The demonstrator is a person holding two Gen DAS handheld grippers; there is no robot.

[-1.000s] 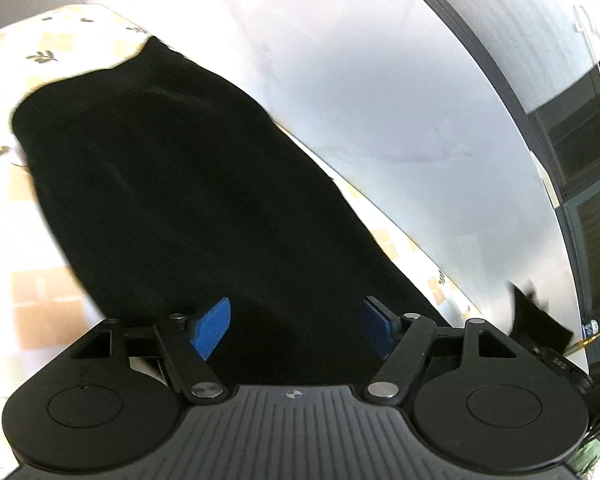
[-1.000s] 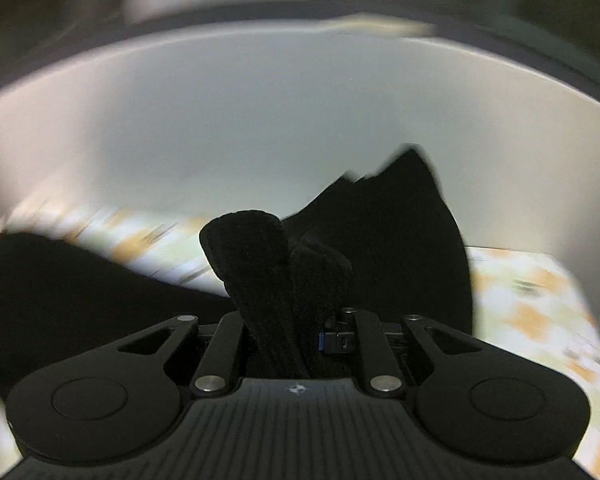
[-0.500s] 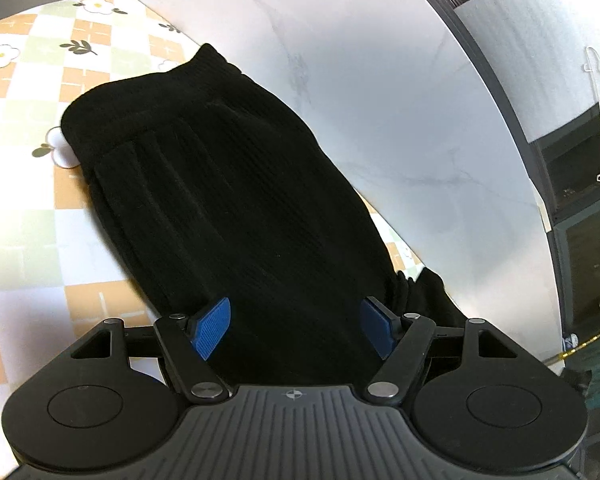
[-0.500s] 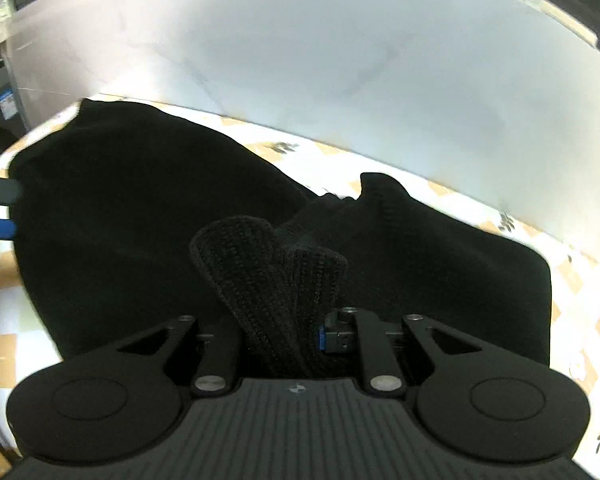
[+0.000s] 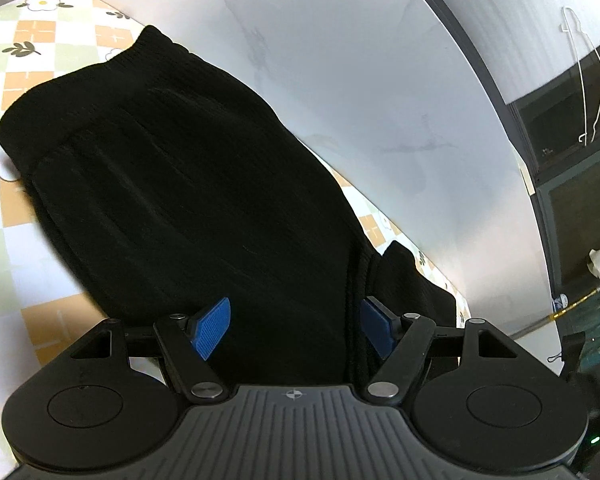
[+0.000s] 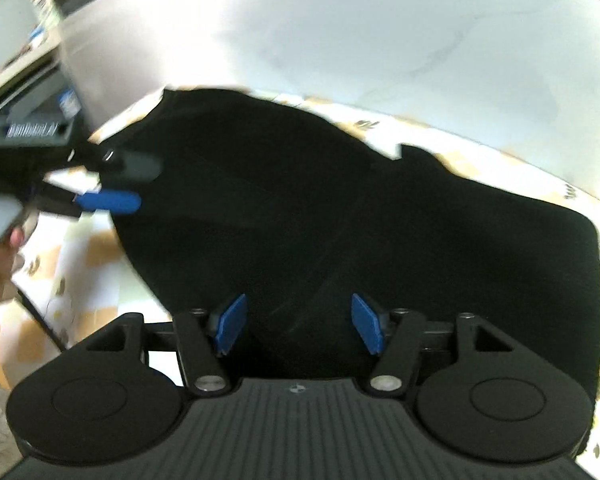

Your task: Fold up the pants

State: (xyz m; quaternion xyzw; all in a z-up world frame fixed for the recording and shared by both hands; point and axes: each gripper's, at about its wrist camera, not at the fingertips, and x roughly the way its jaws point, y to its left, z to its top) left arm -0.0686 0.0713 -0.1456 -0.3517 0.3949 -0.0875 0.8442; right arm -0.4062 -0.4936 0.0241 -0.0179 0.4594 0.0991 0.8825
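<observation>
Over the pants (image 6: 360, 232), right claw (image 6: 300, 324) has released its fold; both claws gape, left claw (image 5: 296, 328) unchanged

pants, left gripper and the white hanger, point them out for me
pants (image 5: 188, 184), left wrist view, middle of the black fabric
left gripper (image 5: 294, 328), left wrist view, midway between its blue fingertips
white hanger (image 5: 590, 80), left wrist view, its wire side

I see the worktop (image 5: 16, 92) covered in a checked, flower-printed cloth. The black pants (image 5: 188, 200) lie flat directly on it, beside its far edge.
</observation>
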